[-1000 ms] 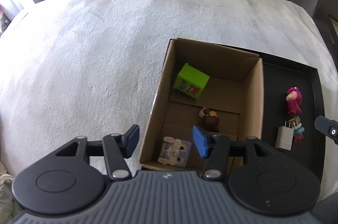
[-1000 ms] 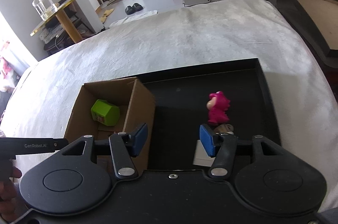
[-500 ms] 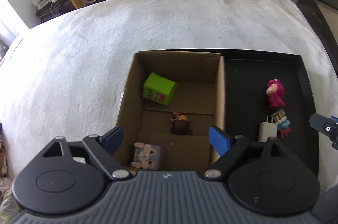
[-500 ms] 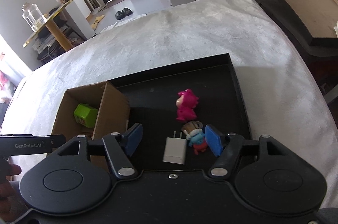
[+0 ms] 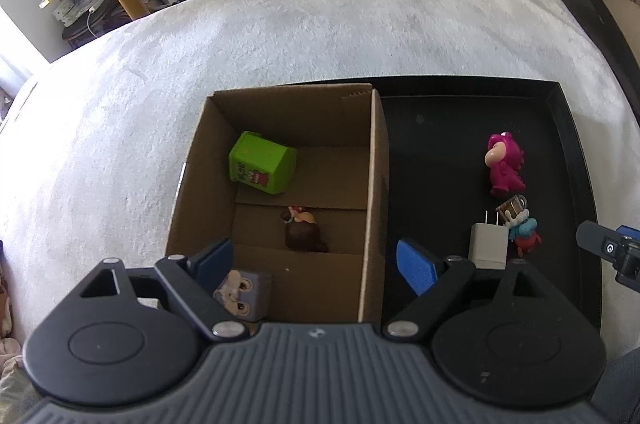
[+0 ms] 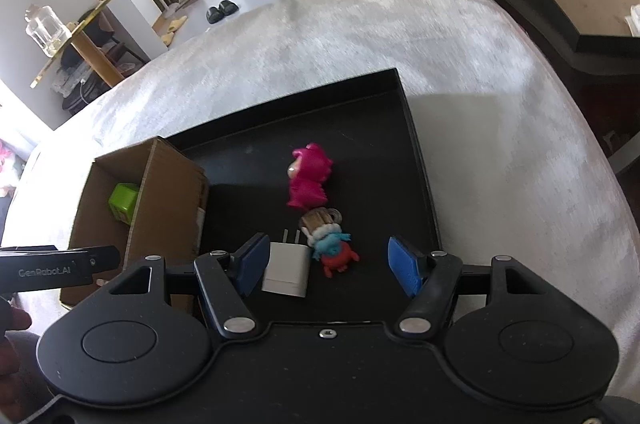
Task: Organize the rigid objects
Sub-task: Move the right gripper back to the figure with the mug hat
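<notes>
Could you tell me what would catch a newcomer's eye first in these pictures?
Probably the bright pink toy, lying on the black tray just beyond a white charger and a small red and blue figure. Next, the green box tipped on its side inside the cardboard box, which stands at the tray's left.

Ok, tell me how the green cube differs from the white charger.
The green cube lies inside the cardboard box; the white charger lies on the black tray. The cube is bright green with printed graphics, while the charger is plain white. The charger has metal prongs; the cube shows none. Both are small, blocky and rigid, and neither is gripped.
</notes>
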